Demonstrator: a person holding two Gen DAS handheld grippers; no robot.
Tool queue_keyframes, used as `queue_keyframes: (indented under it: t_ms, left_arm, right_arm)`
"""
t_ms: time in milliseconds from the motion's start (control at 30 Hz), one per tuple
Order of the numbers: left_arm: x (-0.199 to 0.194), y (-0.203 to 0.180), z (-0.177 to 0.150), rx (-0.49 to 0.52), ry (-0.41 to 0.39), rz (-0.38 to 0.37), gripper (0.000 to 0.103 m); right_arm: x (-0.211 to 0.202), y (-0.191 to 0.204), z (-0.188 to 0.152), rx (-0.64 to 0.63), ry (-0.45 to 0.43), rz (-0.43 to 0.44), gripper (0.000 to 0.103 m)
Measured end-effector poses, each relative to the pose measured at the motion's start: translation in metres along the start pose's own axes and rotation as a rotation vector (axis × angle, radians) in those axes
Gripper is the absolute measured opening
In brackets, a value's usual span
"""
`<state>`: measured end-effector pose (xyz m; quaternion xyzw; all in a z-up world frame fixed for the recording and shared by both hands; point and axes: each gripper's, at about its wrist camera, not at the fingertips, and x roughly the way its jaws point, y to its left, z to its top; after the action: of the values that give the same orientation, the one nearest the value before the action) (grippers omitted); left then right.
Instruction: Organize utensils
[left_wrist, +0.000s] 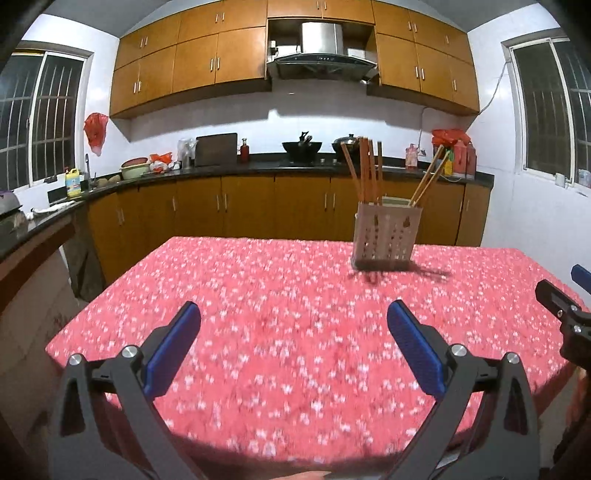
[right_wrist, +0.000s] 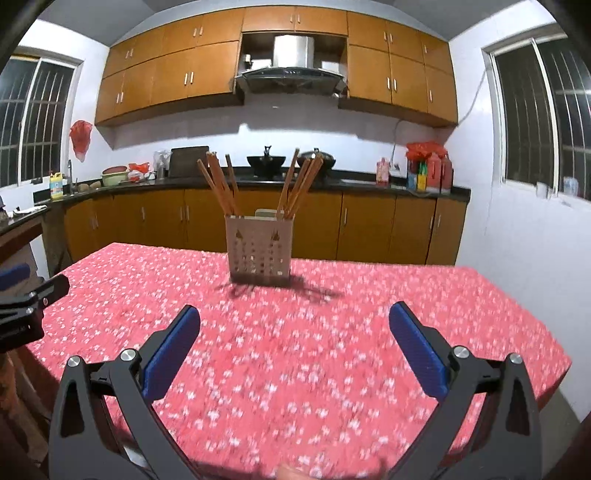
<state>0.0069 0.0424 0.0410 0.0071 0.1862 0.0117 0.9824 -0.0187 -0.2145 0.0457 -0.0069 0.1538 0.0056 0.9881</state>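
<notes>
A: Start with the left gripper (left_wrist: 293, 315). How does it stand?

B: Its jaws are spread wide, the blue pads (left_wrist: 173, 350) far apart with nothing between them. It hangs over the near part of the table (left_wrist: 258, 332), which wears a red cloth with small white flowers.

A: And the right gripper (right_wrist: 294, 317)?

B: The same: spread wide, holding nothing, above the near edge of the same cloth. Each one shows in the other's camera. In the left wrist view the right gripper sits at the far right edge of the picture; in the right wrist view the left gripper pokes in at the left edge.

A: Where are the utensils?

B: Chopsticks (right_wrist: 221, 184), all standing in a pale perforated holder (right_wrist: 259, 251) on the far side of the table. One bunch leans left in the left part of the holder, another bunch (right_wrist: 299, 184) leans right in the right part. From the left gripper the holder lies ahead and to the right; from the right gripper, nearly straight ahead, a little left. Both grippers are well apart from it.

A: Beyond the table?

B: A dark countertop (right_wrist: 362, 182) over wooden cabinets, a wok (right_wrist: 266, 161) on the stove under a steel range hood (right_wrist: 291, 70), and barred windows on both sides.
</notes>
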Motion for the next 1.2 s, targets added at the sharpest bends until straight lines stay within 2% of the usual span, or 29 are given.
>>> queue_keyframes:
  t_ms: [367, 700, 1200]
  left_arm:
    - [-0.013, -0.013, -0.028, 0.044, 0.013, 0.0, 0.099]
    - [-0.017, -0.021, -0.037, 0.044, 0.009, -0.009, 0.099]
    - [-0.016, -0.017, -0.042, 0.019, 0.019, -0.013, 0.099]
  right_arm:
    - [-0.019, -0.004, -0.032, 0.015, 0.015, -0.027, 0.101]
    - [-0.03, 0.005, -0.038, -0.005, -0.008, -0.038, 0.101]
    - [-0.026, 0.007, -0.041, 0.004, 0.024, -0.029, 0.101]
